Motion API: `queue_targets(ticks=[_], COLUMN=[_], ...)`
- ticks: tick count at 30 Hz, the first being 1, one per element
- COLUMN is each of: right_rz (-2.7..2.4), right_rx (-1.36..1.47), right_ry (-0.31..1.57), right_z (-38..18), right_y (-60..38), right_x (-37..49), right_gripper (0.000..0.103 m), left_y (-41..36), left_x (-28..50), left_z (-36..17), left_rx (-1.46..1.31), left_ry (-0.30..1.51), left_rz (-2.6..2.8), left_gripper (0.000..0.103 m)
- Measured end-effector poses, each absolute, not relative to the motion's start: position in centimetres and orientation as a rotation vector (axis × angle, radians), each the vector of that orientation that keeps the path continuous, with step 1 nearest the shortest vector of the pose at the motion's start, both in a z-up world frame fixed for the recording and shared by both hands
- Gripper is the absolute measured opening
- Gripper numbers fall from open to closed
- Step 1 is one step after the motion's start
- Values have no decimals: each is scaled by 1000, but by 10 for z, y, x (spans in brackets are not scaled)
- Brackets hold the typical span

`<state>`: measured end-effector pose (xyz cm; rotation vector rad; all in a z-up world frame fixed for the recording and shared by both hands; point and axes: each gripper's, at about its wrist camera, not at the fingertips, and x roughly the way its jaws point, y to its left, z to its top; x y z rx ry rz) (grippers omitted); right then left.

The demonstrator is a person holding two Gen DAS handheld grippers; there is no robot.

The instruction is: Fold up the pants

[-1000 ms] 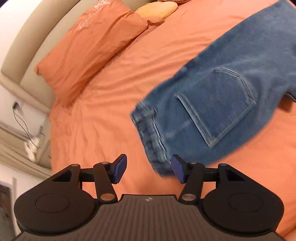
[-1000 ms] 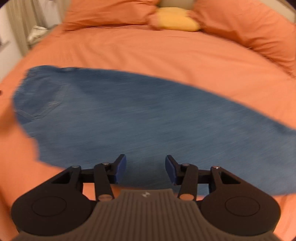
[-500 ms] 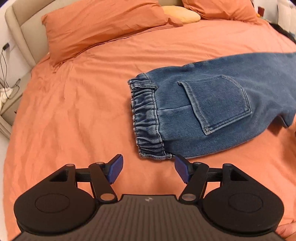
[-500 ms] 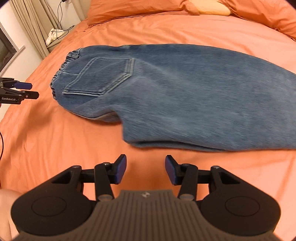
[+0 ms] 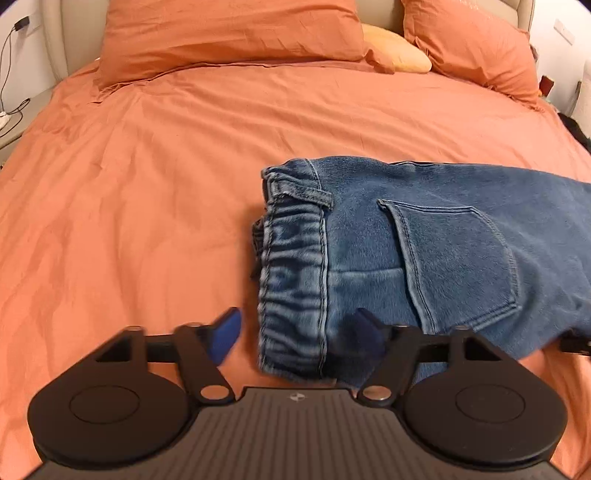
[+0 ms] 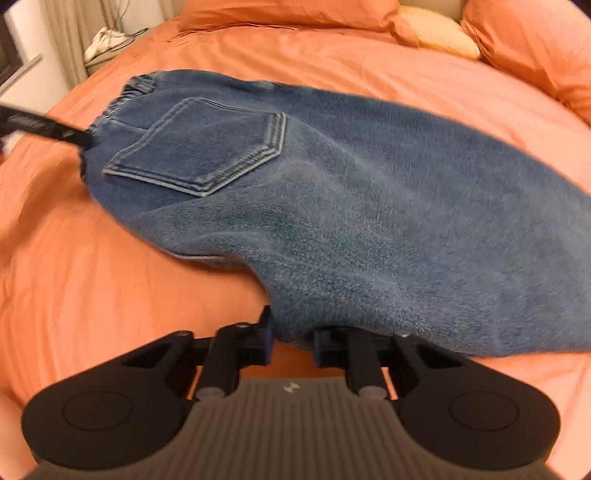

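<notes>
Blue denim pants (image 5: 443, 240) lie folded lengthwise on the orange bed, back pocket (image 5: 454, 258) up, elastic waistband (image 5: 291, 277) toward the left. My left gripper (image 5: 295, 332) is open, its fingers on either side of the waistband's near corner. In the right wrist view the pants (image 6: 369, 206) spread across the bed. My right gripper (image 6: 291, 339) is open with its jaws narrowed around the near edge of the pant seat; the fabric covers the fingertips. The left gripper (image 6: 44, 127) shows at the waistband there.
Orange bedsheet (image 5: 147, 184) all around. Orange pillows (image 5: 229, 29) and a yellow cushion (image 5: 399, 48) lie at the headboard. A bedside table with cables (image 6: 107, 40) stands at the bed's left.
Both grippers have moved forward onto the pants: the left now straddles the waistband corner, the right has reached the seat edge and its jaws have narrowed.
</notes>
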<state>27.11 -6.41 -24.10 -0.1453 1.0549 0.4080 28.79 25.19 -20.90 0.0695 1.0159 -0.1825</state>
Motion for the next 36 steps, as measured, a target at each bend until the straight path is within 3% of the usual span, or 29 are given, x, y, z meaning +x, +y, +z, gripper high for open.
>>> queue_targets(ticks=[4, 8, 19, 21, 24, 25, 26, 27, 36], right_rz=[492, 502, 499, 496, 490, 487, 478, 468, 320], right_rx=[-261, -310, -338, -320, -263, -232, -202, -176, -11], right_ry=[1056, 1151, 1152, 1153, 1164, 1184, 1192, 1182, 1097], right_z=[-223, -257, -267, -268, -267, -265, -265, -262, -223], right_y=[-64, -56, -55, -57, -62, -68, -75, -83, -194], right_x=[260, 268, 272, 272, 276, 277, 276, 274, 260], right_gripper=[10, 10, 10, 10, 16, 24, 40, 45, 44], left_y=[240, 229, 200, 198, 191, 188, 185, 181, 133], left_x=[302, 310, 327, 329, 322, 316, 309, 300, 253], left_z=[-218, -223, -245, -241, -224, -218, -212, -205, -147], left_rx=[140, 208, 378, 389, 428, 452, 483, 518, 588], left_ry=[1077, 1142, 1288, 1309, 1270, 1258, 1244, 1218, 1076], left_rz=[-161, -125, 1, 48, 81, 81, 81, 78, -21], left_gripper=[48, 47, 50, 58, 60, 60, 62, 64, 67])
